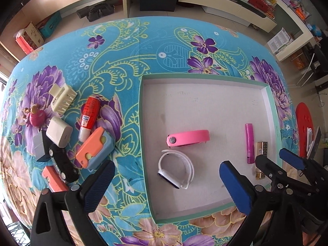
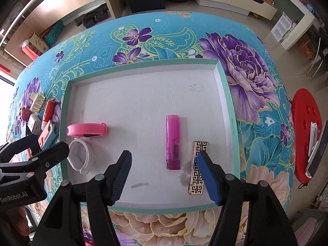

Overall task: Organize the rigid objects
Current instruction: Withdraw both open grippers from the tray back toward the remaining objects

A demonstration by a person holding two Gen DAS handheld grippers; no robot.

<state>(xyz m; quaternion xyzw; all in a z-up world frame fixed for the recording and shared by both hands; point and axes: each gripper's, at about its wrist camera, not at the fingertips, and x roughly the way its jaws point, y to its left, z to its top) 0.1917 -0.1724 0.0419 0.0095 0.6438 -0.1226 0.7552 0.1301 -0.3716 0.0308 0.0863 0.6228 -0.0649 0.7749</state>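
Observation:
A shallow white tray with a green rim [image 1: 143, 123] [image 2: 227, 102] lies on the flowered table. In it lie a pink wristband [image 1: 188, 137] [image 2: 87, 130], a white wristband [image 1: 177, 170] [image 2: 81, 157], a magenta lighter [image 1: 249, 143] [image 2: 173, 142] and a gold-black patterned lighter [image 1: 262, 146] [image 2: 197, 168]. My left gripper [image 1: 166, 186] is open and empty, above the tray's near left edge by the white wristband. My right gripper [image 2: 166, 176] is open and empty, over the tray's near side just before the two lighters; it also shows in the left wrist view [image 1: 274, 162].
Left of the tray lies a heap: a cream hair clip [image 1: 62, 98], a red glue tube [image 1: 90, 116], a white charger [image 1: 59, 131], an orange-blue box [image 1: 95, 147], a black toy car [image 1: 63, 165], a pink figurine [image 1: 35, 116]. A red stool [image 2: 305, 135] stands to the right.

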